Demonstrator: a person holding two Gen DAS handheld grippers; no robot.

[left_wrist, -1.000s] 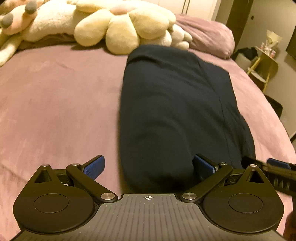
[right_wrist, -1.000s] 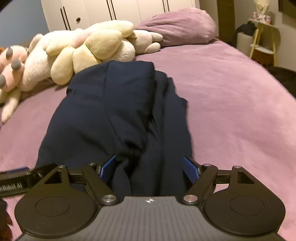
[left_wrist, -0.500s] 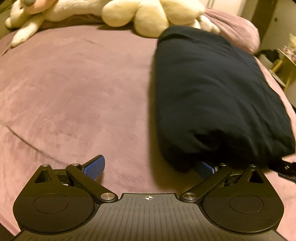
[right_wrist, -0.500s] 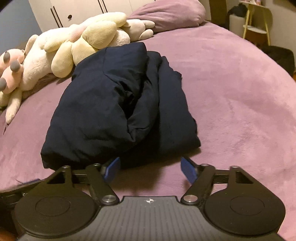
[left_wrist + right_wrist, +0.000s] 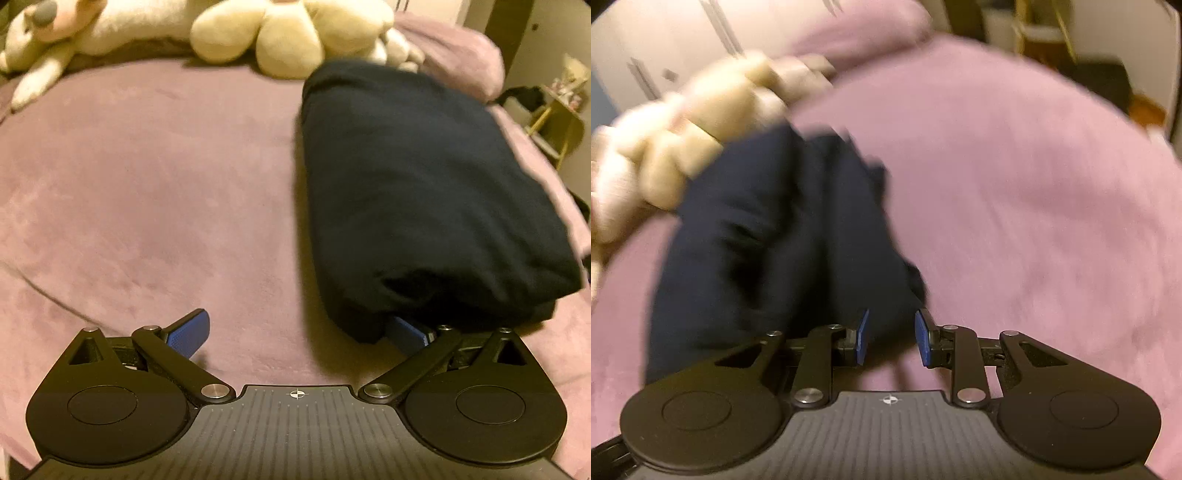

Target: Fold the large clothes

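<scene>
- Pink-mauve plush bedspread (image 5: 147, 184) fills both views; bedroom bkgd w/ pale wardrobe doors (image 5: 665, 66) top left of the right wrist view, heavily smeared.
- Dark navy garment (image 5: 417, 192) lies folded into a thick oblong on the bed, right of centre in the left wrist view, far end up near the cream plush toys (image 5: 288, 33).
- Mauve pillow (image 5: 454, 51) behind the garment's far end; partly hidden by it.
- Yellow side table (image 5: 557, 125) at the right edge, cut off by the frame, items on it too small to tell.
- Left gripper (image 5: 295, 332): jaws spread wide, released. Left blue pad (image 5: 188, 334) sits over bare bedspread; right pad (image 5: 406, 336) is tucked under the garment's near corner, its tip hidden by cloth. Nothing pinched.
- Right gripper (image 5: 891, 336): jaws closing, gap narrow, not yet clenched. Garment's near right corner (image 5: 886, 295) sits just ahead of the pads; can't tell whether cloth is actually between them, since view is motion-blurred.
- Right wrist view: garment (image 5: 768, 240) left of centre, folds smeared, edges indistinct; plush toys (image 5: 683, 147) only a cream streak.
- Lower left corner of that view shows a dark bit, cut off, unidentifiable.
</scene>
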